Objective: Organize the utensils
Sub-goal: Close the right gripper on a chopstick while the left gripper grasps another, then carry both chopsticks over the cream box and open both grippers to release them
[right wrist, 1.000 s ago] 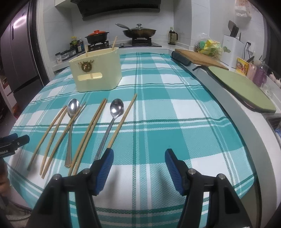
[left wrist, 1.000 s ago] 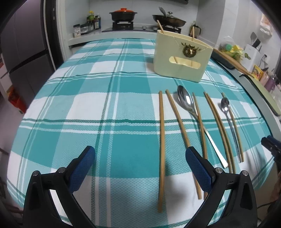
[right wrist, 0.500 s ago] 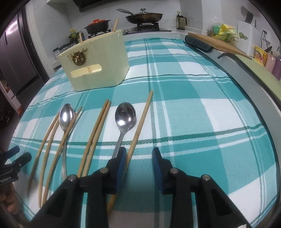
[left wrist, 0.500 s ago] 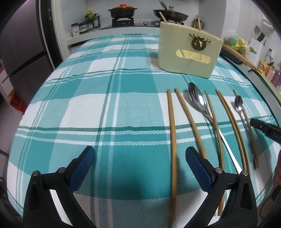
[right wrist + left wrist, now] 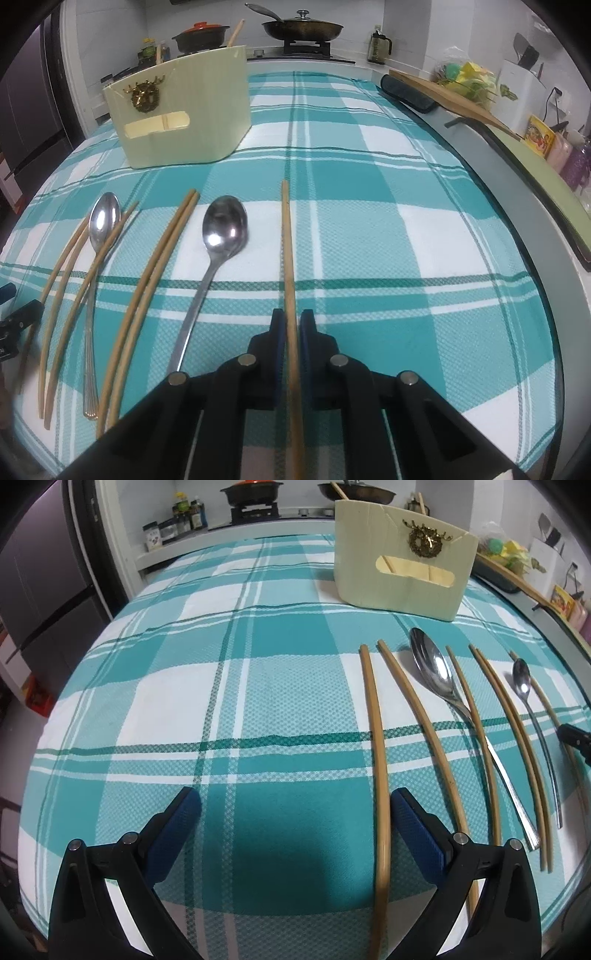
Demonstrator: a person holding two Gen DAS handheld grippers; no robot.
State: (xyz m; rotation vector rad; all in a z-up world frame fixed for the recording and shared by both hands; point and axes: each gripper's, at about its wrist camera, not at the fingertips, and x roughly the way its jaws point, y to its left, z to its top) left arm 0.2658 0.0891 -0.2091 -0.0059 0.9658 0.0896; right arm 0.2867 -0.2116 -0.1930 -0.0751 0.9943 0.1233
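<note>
One thin wooden chopstick [image 5: 287, 251], rightmost in the row on the teal plaid tabletop [image 5: 388, 229], is now pinched between my right tongs [image 5: 291, 328], which were half open half a second ago. I judge pickup is next, then the cream wooden holder [image 5: 184, 118]. Left tongs [image 5: 295, 827] stay spread, straddling the leftmost bamboo chopstick [image 5: 376, 738].

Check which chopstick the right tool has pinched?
The lone rightmost chopstick, right of the big spoon. It runs between the right tool pads; the other chopsticks lie free to the left.
</note>
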